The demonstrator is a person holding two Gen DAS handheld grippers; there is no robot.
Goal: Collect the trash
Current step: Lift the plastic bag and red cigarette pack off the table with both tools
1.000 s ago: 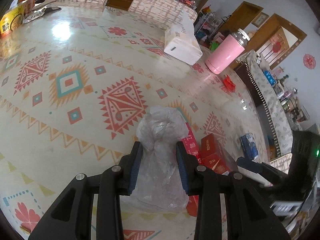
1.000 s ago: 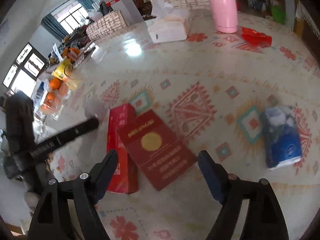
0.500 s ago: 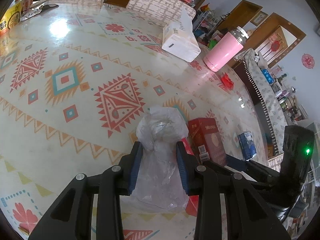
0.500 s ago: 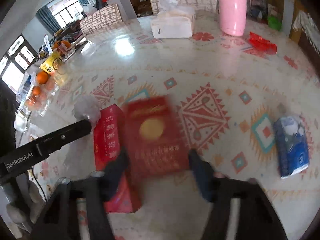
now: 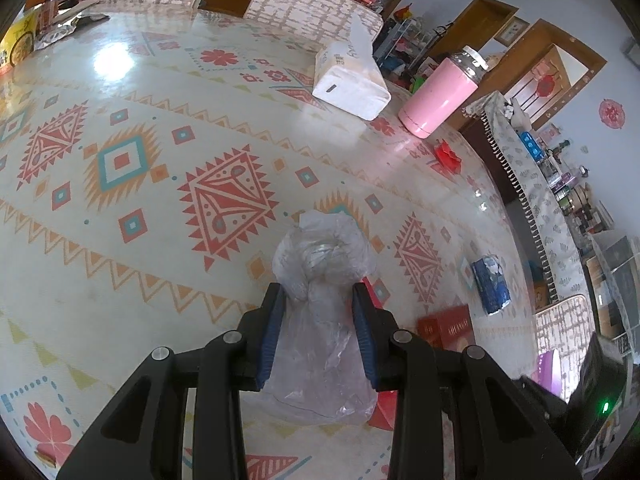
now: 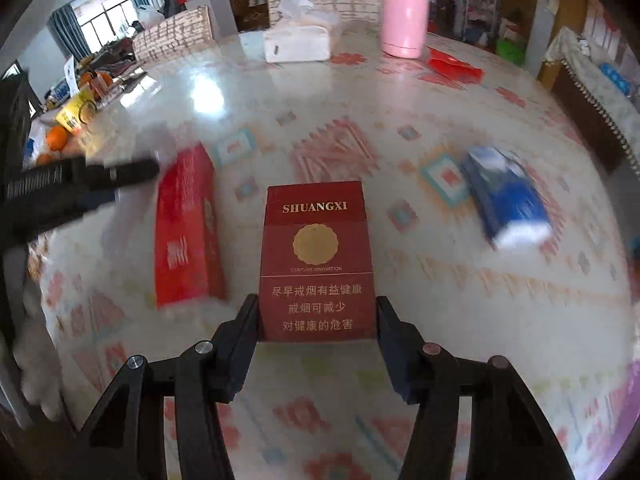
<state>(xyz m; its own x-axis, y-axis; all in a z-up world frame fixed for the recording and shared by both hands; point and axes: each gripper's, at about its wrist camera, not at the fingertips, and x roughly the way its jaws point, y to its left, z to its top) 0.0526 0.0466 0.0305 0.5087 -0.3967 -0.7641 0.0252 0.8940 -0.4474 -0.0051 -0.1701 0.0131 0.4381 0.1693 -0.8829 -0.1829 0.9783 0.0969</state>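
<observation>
Left gripper point(image 5: 318, 300) clamped on clear crumpled plastic bag point(image 5: 320, 272) over patterned table point(image 5: 120, 240). Only right view shows right gripper point(image 6: 316, 316) squeezing dark red cigarette pack point(image 6: 316, 260), lifted above table.

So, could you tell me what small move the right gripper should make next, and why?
Probably carry the dark red cigarette pack leftward to the clear plastic bag. The right gripper already clamps the pack, and the left gripper holds the bag nearby.
</observation>
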